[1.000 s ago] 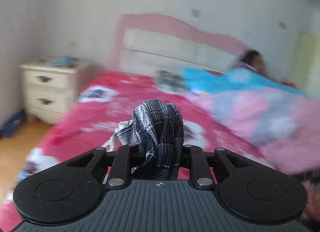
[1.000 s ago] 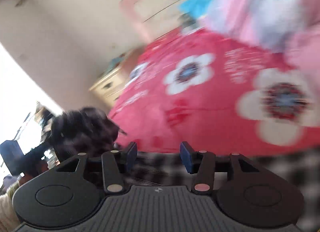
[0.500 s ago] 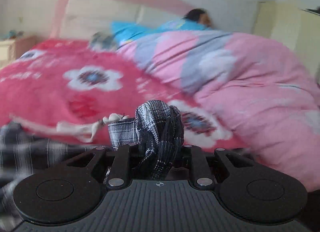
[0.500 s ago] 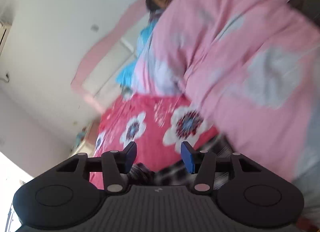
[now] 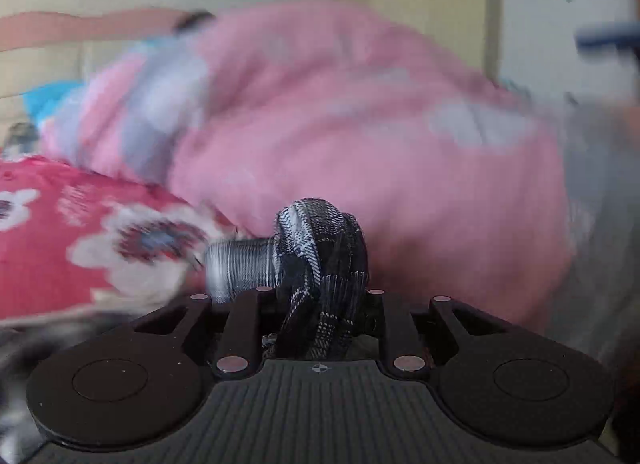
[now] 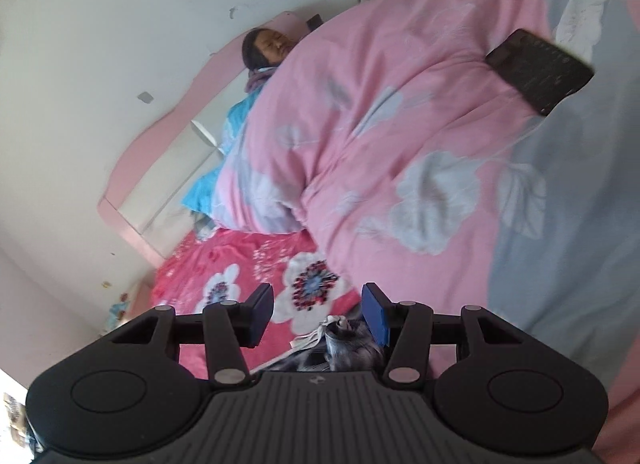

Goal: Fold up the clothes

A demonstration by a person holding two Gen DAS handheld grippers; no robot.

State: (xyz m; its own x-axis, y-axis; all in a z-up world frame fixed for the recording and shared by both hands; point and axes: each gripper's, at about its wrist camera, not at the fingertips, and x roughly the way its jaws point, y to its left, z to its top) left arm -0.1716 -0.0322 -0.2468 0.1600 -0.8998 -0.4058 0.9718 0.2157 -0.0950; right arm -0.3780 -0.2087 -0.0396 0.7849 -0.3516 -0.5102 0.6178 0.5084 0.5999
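Note:
A black-and-white plaid garment [image 5: 320, 256] is bunched in a thick wad between the fingers of my left gripper [image 5: 318, 298], which is shut on it; a blurred stretch of the cloth trails off to the left. Behind it lie the red flowered blanket [image 5: 60, 256] and the pink quilt [image 5: 360, 144]. My right gripper [image 6: 318, 308] stands open with its blue pads apart and nothing between them. Just below its fingers a grey plaid fold [image 6: 344, 348] with a white label lies on the red blanket [image 6: 224, 264].
A big pink-and-grey flowered quilt [image 6: 400, 124] covers the right of the bed, with a dark phone [image 6: 538, 70] lying on it. A person [image 6: 264, 44] lies under it by the pink headboard [image 6: 160, 136]. A cream wardrobe [image 5: 420, 4] stands beyond the bed.
Both views have swung right, from the nightstand and red blanket to the pink quilt. The left gripper sank lower, still holding the plaid wad. The right gripper's jaws stayed open.

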